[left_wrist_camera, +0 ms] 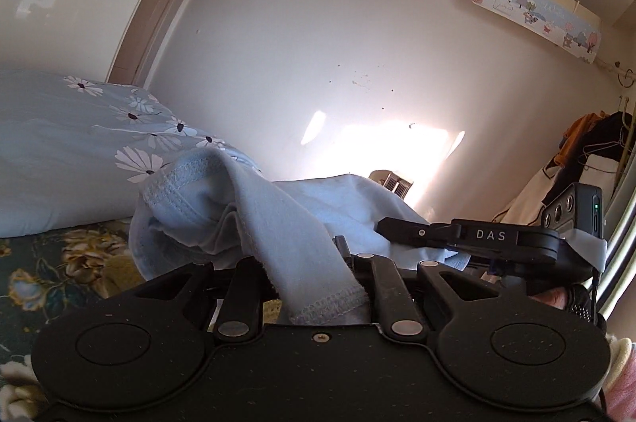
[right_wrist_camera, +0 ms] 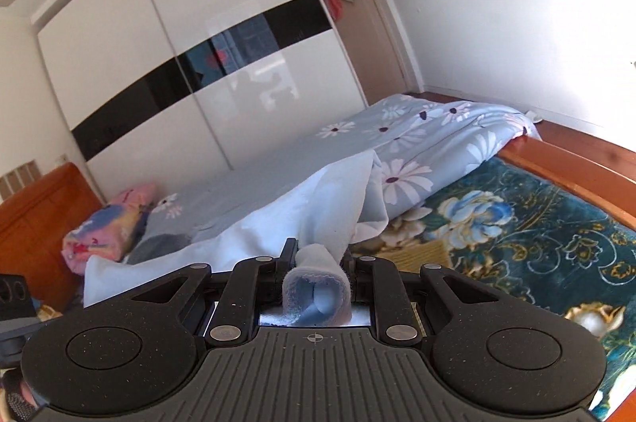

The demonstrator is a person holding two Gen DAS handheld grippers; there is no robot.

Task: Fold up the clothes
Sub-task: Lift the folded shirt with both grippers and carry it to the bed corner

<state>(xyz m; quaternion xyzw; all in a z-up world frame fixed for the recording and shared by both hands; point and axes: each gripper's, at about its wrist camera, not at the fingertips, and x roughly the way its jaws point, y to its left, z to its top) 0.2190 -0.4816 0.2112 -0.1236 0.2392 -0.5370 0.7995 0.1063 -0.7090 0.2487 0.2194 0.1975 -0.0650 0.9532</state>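
Bedroom with a white wardrobe (right_wrist_camera: 190, 72) at left, a floral duvet (right_wrist_camera: 417, 135) on the bed and a dark flowered blanket (right_wrist_camera: 516, 223) at right. Both grippers hold one pale blue garment (left_wrist_camera: 286, 207) raised above the bed: left gripper (left_wrist_camera: 318, 263) clamped on a hemmed edge, right gripper (right_wrist_camera: 318, 263) clamped on a bunched cuff.

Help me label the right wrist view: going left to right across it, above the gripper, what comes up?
Wooden headboard → pink patterned bundle → light blue garment held in the right gripper → daisy-print quilt → dark floral bedspread → wooden bed edge.
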